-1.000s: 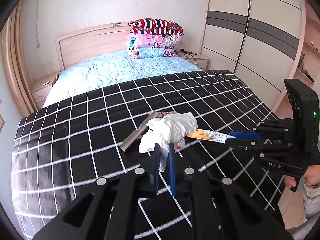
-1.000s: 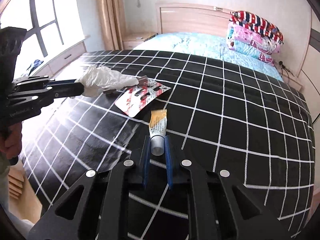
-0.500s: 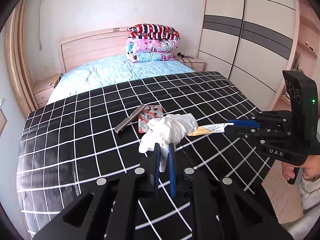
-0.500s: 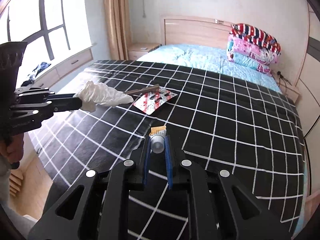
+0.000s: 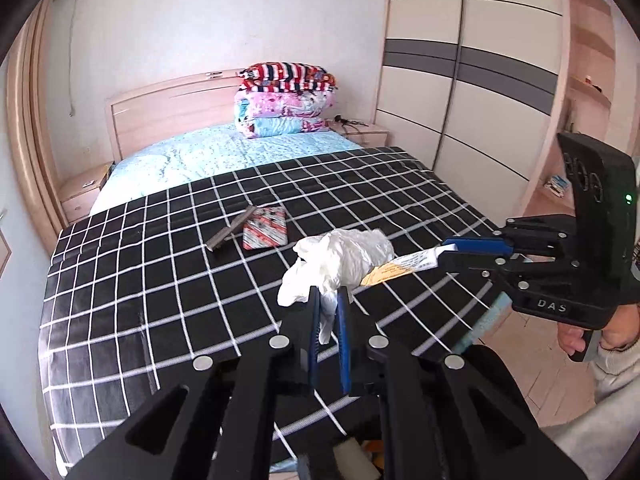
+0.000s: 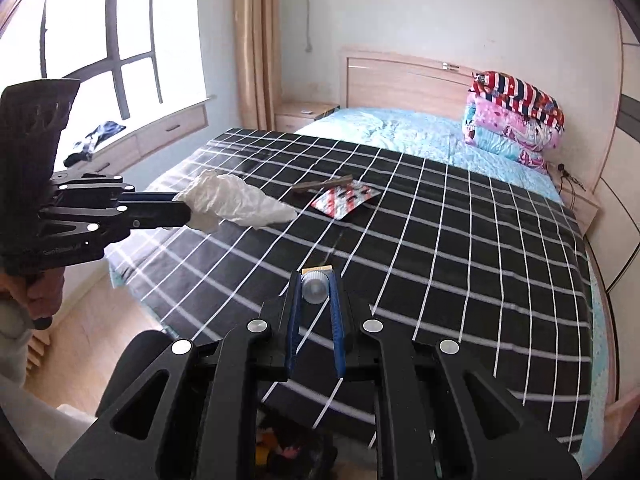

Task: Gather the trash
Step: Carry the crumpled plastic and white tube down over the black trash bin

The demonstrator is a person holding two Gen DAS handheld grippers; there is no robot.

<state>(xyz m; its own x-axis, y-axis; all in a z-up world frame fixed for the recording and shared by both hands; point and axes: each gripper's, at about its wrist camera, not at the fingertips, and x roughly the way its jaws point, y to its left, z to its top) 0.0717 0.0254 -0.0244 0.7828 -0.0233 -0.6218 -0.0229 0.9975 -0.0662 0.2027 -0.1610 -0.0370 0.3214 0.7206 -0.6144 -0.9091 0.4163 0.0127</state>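
Trash, two pieces in my jaws, two on the bed.

Item 1: crumpled white tissue (image 5: pixel 340 260). My left gripper (image 5: pixel 327 304) is clamped on its lower end, blue pads pinching it; the wad stands above the fingertips, clear of the black grid blanket (image 5: pixel 160 280). In the right wrist view the same wad (image 6: pixel 236 204) hangs at nine o'clock, off the bed's near corner.

Item 2: small tube, orange and white (image 5: pixel 404 268). My right gripper (image 6: pixel 316 292) is closed on it at the cap end, the grey cap (image 6: pixel 314 290) showing between the pads. In the left wrist view it juts toward the tissue from three o'clock, its tail just beside the wad.

Item 3: red and white wrapper (image 5: pixel 265 233), flat on the blanket, at eleven o'clock from my left fingertips.

Item 4: brown strip (image 5: pixel 232 227), lying on the blanket just to the nine o'clock side of the wrapper.

Fixture: folded quilts (image 5: pixel 286 100) stacked at the headboard, twelve o'clock.
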